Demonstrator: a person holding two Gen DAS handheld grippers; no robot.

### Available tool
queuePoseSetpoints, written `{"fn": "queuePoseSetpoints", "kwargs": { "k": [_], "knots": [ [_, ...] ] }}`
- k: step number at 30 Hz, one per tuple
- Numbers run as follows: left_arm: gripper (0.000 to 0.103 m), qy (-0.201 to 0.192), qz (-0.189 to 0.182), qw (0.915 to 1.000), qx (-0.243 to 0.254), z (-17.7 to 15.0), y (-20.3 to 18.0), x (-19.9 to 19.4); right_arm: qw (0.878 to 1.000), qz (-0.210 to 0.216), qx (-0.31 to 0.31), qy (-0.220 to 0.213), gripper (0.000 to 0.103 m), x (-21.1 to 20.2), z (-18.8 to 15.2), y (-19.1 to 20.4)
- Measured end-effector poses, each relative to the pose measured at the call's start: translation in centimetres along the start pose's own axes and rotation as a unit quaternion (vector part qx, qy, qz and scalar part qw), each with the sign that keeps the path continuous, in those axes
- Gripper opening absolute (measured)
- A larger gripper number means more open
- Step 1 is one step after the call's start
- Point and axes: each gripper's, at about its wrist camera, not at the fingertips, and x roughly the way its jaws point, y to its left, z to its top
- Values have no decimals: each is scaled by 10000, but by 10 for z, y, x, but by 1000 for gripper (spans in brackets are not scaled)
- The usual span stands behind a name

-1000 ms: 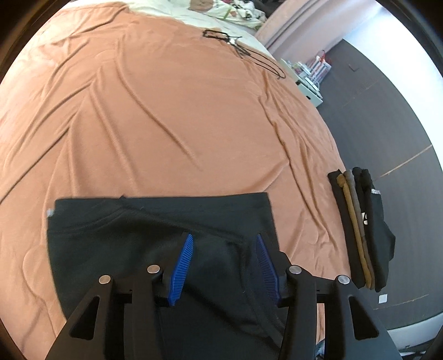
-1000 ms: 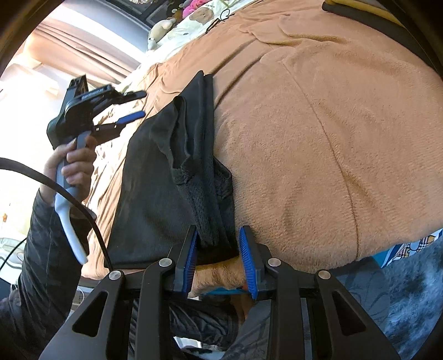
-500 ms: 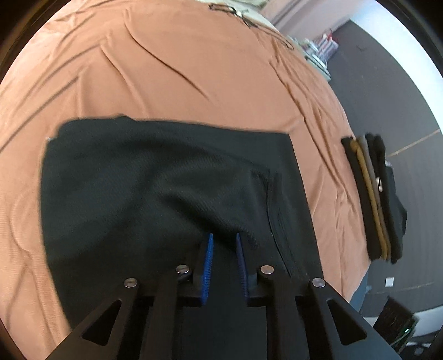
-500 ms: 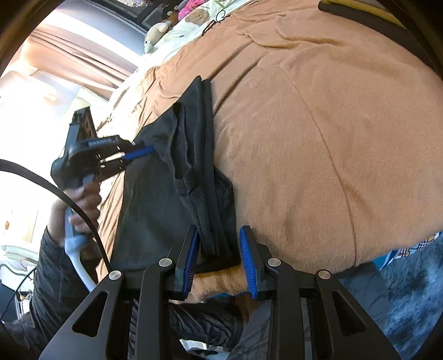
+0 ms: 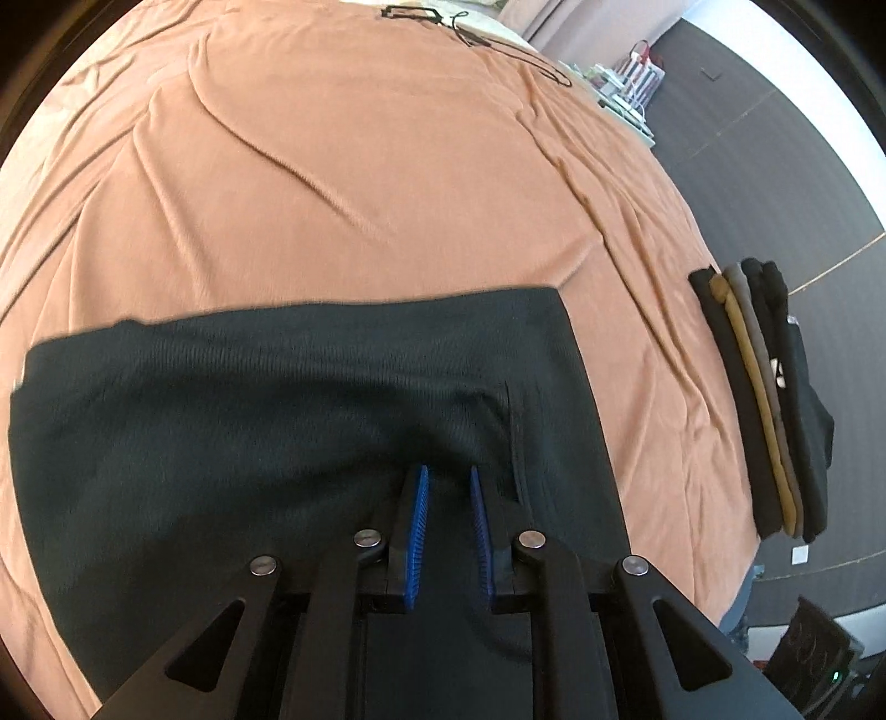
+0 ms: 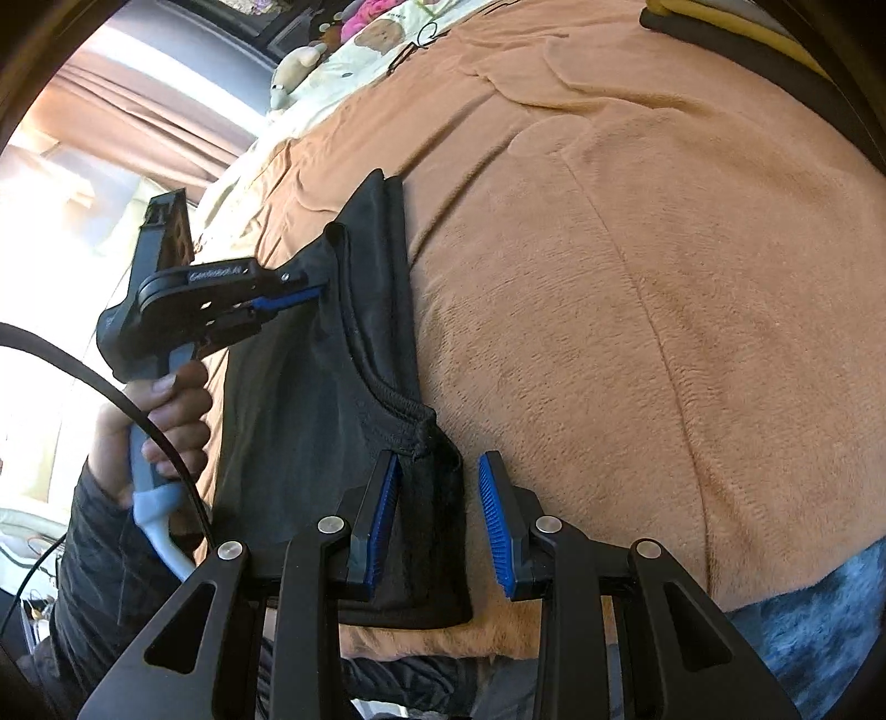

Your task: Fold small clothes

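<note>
A dark garment (image 5: pixel 266 387) lies spread on the orange bed cover (image 5: pixel 343 166). My left gripper (image 5: pixel 447 476) is shut on a raised fold of it near its right side; the other view shows the left gripper (image 6: pixel 310 293) pinching the cloth's upper edge. In the right wrist view the garment (image 6: pixel 310 421) is folded lengthwise, with its ribbed hem corner lying between the blue pads. My right gripper (image 6: pixel 440 471) is open around that corner, with the left pad touching the cloth and the right pad apart from it.
A stack of folded clothes (image 5: pixel 764 399), dark and tan, lies at the bed's right edge. A black cord (image 5: pixel 476 33) lies at the far end of the bed. Pillows and soft toys (image 6: pixel 343 50) sit at the head. Dark floor (image 5: pixel 775 138) lies beyond the bed.
My left gripper came down from open above the garment and closed on a fold of it. My right gripper opened from its grip on the hem corner.
</note>
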Motion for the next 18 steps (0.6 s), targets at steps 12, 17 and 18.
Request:
{"fn": "queuePoseSetpoints", "kwargs": {
  "k": [12, 17, 18],
  "knots": [
    [18, 21, -57, 9999, -154, -24, 19, -30, 9988, 392, 134, 271, 27, -7, -11, -14],
    [18, -30, -10, 9995, -322, -52, 40, -52, 9992, 323, 101, 231, 14, -8, -20, -12],
    [18, -41, 1, 9994, -354, -56, 44, -56, 9993, 296, 100, 217, 14, -9, -21, -12]
  ]
}}
